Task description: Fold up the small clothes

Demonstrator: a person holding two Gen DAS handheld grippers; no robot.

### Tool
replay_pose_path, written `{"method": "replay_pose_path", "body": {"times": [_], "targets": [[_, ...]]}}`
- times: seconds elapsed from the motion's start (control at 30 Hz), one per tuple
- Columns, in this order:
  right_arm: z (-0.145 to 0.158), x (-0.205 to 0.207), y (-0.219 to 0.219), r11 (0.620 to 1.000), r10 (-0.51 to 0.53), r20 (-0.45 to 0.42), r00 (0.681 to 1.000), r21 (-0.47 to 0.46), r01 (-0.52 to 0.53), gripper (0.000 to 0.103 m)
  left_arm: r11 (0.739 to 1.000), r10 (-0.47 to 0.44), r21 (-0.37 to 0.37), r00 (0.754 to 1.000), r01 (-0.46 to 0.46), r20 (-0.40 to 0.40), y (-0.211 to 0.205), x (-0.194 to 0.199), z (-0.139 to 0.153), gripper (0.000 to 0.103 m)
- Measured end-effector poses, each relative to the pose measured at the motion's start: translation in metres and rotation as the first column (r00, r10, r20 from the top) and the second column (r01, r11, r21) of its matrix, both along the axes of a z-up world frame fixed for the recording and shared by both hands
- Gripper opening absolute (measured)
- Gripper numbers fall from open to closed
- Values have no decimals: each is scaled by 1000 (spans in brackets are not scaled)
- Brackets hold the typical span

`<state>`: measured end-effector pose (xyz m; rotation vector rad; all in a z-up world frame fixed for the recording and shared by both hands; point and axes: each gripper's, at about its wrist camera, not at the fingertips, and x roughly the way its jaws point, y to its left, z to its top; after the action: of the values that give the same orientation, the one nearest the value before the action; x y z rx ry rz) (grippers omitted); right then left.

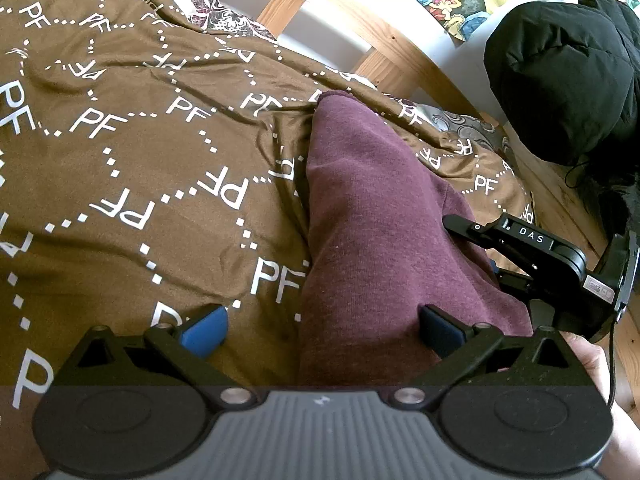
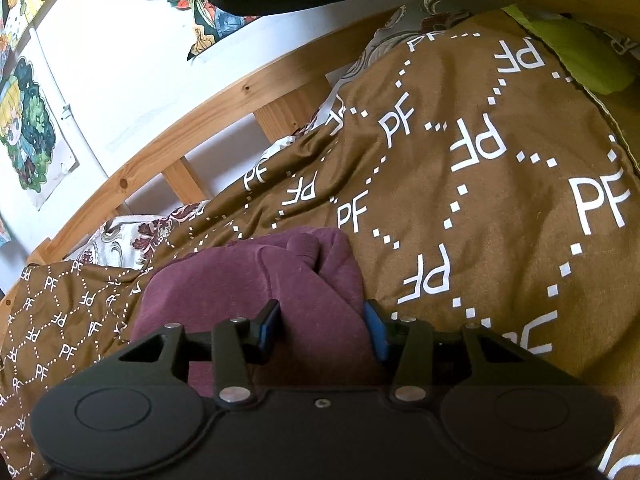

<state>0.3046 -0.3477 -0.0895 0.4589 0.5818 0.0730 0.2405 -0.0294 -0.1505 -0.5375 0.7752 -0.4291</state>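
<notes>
A maroon garment (image 1: 372, 216) lies folded lengthwise on the brown bedcover (image 1: 132, 152) printed with white "PF" letters. My left gripper (image 1: 322, 336) is open wide at the garment's near end. Its right blue pad (image 1: 440, 334) rests on the maroon cloth, and its left pad (image 1: 204, 336) is over the bedcover. My right gripper (image 1: 486, 254), black with a "DAS" label, reaches in from the right onto the garment's right edge. In the right wrist view this right gripper (image 2: 322, 330) is shut on a thick bunch of the maroon garment (image 2: 256, 276), with cloth filling the space between both blue pads.
A wooden bed rail (image 1: 404, 56) and white wall run behind the bed. A black padded jacket (image 1: 560, 80) hangs at the right. Patterned sheet (image 2: 132, 236) shows under the cover's far edge. Lime-green cloth (image 2: 576, 56) lies at the far right. A hand (image 1: 588, 364) holds the left gripper.
</notes>
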Motion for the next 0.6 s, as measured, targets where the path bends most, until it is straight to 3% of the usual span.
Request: {"method": "replay_pose_path", "body": {"times": [0.43,0.53,0.6], "targets": [[-1,2,4,1000,-2,-1,1000,-26,2,49,1000,-7,-3,1000,7,-12,0,1,1,103],[0,1,6,1000,-1,6,1000,-23,1,41,999,-39,-27,998,38,-44,2,5,3,102],[1,-1,7,1000,2,13,1000,-20,-2,32,997,-65,-57,995,61,-71,4,8,4,95]]}}
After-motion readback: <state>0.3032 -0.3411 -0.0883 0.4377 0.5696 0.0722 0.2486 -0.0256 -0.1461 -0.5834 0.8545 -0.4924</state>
